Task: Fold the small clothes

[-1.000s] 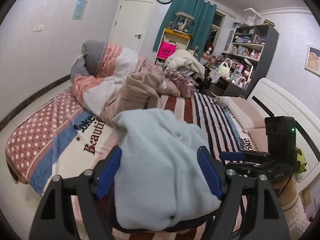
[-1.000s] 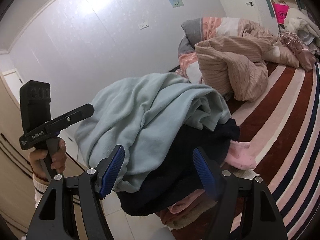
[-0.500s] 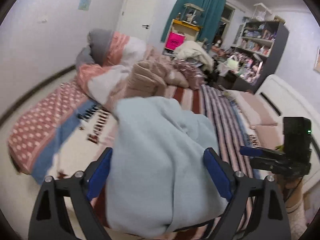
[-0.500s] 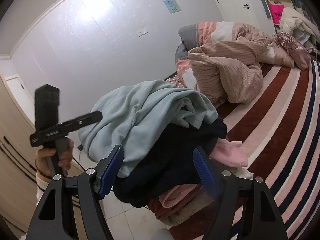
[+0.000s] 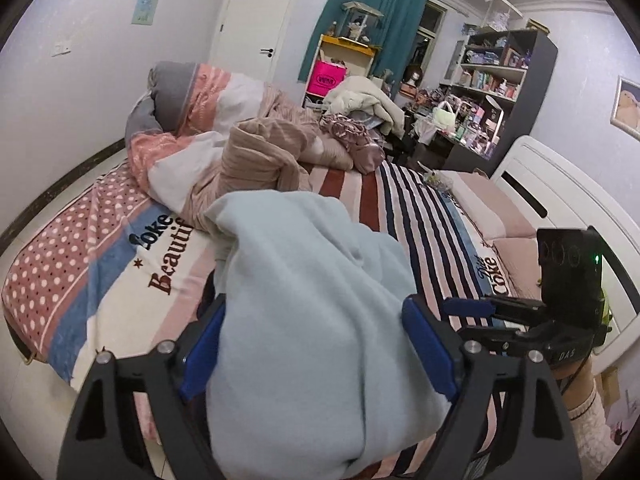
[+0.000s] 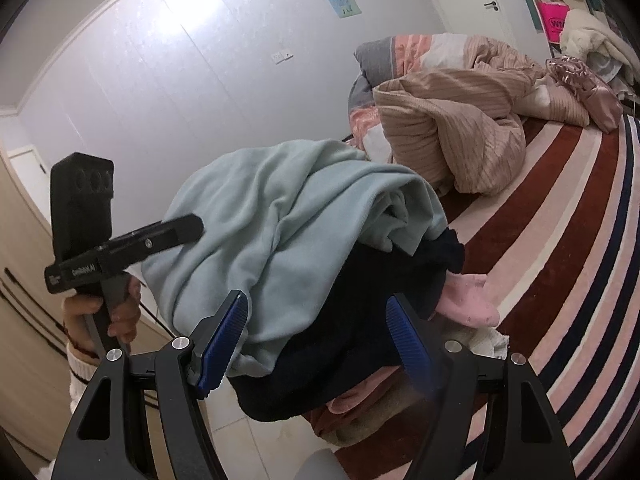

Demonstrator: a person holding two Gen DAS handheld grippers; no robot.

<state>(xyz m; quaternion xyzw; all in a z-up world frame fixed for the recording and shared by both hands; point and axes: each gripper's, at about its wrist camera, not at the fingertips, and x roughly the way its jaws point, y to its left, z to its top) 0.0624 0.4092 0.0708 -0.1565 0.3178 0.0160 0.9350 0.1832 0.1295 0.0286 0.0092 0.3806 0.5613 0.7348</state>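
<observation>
A heap of small clothes sits at the bed's near corner. A light blue garment (image 5: 312,320) (image 6: 260,232) lies on top, over a dark navy one (image 6: 360,320) and a small pink piece (image 6: 468,300). My left gripper (image 5: 314,308) straddles the light blue garment with its jaws wide and closing. The pads stand at the cloth's sides, with no clear pinch. In the right wrist view, one finger (image 6: 172,232) of it points into the blue cloth. My right gripper (image 6: 316,300) (image 5: 460,316) is open at the heap's other side, with the navy cloth between its fingers.
The striped blanket (image 5: 420,220) covers the bed. A bunched quilt (image 5: 224,128) and a beige ribbed garment (image 6: 452,136) lie at the far side. A white headboard (image 5: 560,200) and crowded shelves (image 5: 500,92) stand to the right. Tiled floor (image 6: 240,440) lies below the heap.
My left gripper has shifted in over the light blue garment, and its jaws stand wider than a second ago. The right gripper has barely moved.
</observation>
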